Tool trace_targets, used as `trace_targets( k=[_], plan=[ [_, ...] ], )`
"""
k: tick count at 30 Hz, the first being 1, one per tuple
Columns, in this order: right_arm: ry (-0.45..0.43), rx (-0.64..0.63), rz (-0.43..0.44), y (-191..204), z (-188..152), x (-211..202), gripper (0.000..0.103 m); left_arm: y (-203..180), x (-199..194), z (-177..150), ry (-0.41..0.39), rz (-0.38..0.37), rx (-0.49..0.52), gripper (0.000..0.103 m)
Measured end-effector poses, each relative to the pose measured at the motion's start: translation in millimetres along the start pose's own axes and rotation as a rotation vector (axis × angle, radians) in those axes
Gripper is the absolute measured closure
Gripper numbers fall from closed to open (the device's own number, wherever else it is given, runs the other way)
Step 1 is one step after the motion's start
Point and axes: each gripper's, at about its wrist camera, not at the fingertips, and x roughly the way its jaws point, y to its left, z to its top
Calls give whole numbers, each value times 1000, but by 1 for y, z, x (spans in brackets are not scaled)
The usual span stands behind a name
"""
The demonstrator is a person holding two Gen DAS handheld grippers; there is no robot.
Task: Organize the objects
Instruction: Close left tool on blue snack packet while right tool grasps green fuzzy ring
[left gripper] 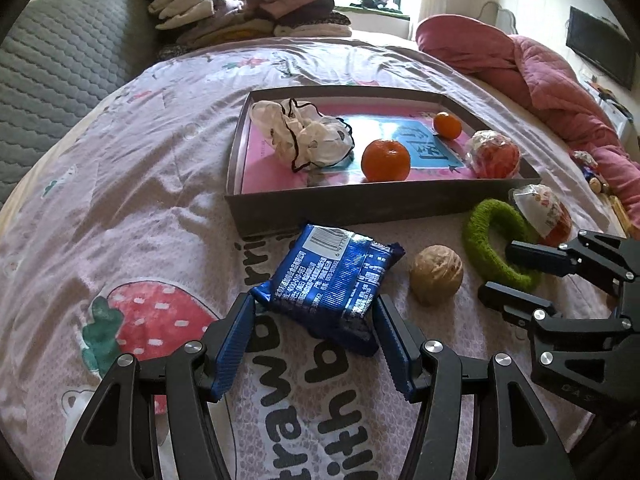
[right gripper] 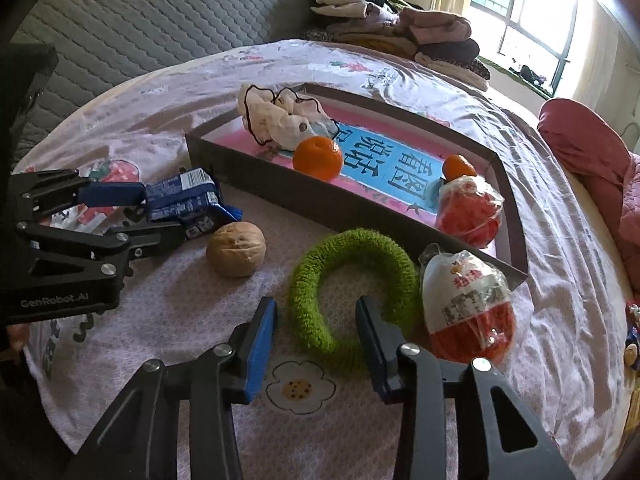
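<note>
Left wrist view: the left tool (left gripper: 314, 306) has its blue pads either side of a blue snack packet (left gripper: 330, 280) lying on the bed's printed cover (left gripper: 140, 184); the pads look to be touching its edges, though the near corners of the packet are hidden behind them. A walnut (left gripper: 436, 274) sits just right of the packet. Further right, the right tool (left gripper: 498, 272) stands parted over a green fuzzy ring (left gripper: 486, 240), covering part of it. A wrapped red-and-white egg (left gripper: 544, 210) lies beside the ring. Beyond, a shallow tray (left gripper: 360, 202) holds a crumpled white cloth (left gripper: 304, 132), two oranges (left gripper: 386, 160) and a wrapped red item (left gripper: 494, 154).

Right wrist view: the right tool (right gripper: 316, 310) is spread apart, one finger inside the ring (right gripper: 352, 276), one outside, neither clearly touching. The egg (right gripper: 466, 308) touches the ring's right side. At left the left tool (right gripper: 160, 214) clamps the packet (right gripper: 184, 196), half hidden. The tray's (right gripper: 280, 196) print is partly covered.
</note>
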Motion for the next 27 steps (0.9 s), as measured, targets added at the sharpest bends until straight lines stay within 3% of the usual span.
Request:
trace_targets(
  k=[3,6,10,14,27],
  plan=[
    [7,6,17,-1,1,4,71,1,2,1,-2,-1,-4,41],
    [17,18,49,0,2,7,88,2,7,4,0,-10,-12,41],
    [14,8,51,2,2,5,88,6,12,7,5,-43,-41,41],
    [12,32,70,-1,2,4,88,9,15,9,11,-100,-79,52],
    [-13,53,115,-2,2,-6,89,7,3,7,-18,-109,-70,59]
  ],
)
